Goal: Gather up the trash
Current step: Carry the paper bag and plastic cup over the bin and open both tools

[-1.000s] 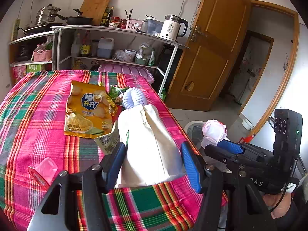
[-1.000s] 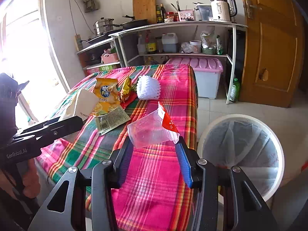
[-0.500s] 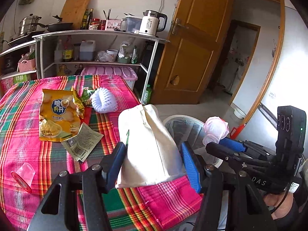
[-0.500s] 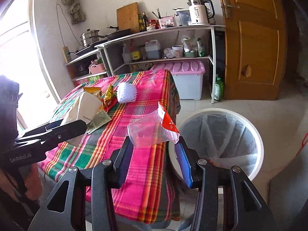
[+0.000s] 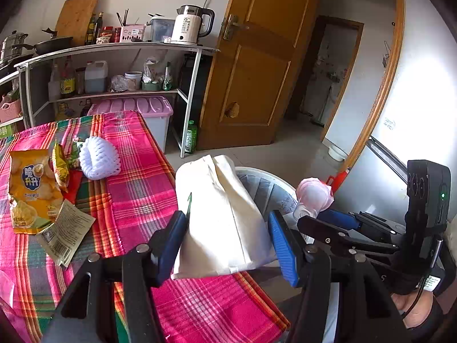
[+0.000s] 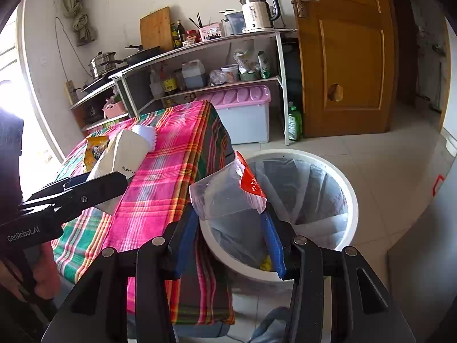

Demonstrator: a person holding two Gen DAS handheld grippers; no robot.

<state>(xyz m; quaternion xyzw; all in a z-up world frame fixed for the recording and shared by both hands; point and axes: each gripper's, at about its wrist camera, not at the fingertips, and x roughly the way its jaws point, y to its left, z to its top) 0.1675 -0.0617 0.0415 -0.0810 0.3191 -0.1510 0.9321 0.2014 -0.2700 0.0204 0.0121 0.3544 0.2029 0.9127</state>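
Note:
My left gripper is shut on a cream paper bag, held over the table's right edge beside the white trash bin. My right gripper is shut on a clear plastic cup with a red torn lid, held above the rim of the trash bin, which has a clear liner. The right gripper with its cup also shows in the left wrist view. On the plaid tablecloth lie a yellow chip bag, a white foam fruit net and a torn wrapper.
A white shelf rack with a kettle, bottles and pans stands behind the table, with a pink-lidded storage box under it. A wooden door stands open at the right. A green bottle sits on the floor.
Both grippers have carried their loads to the right, off the table top toward the bin. The cup now hangs over the bin's rim; the paper bag has reached the table's edge.

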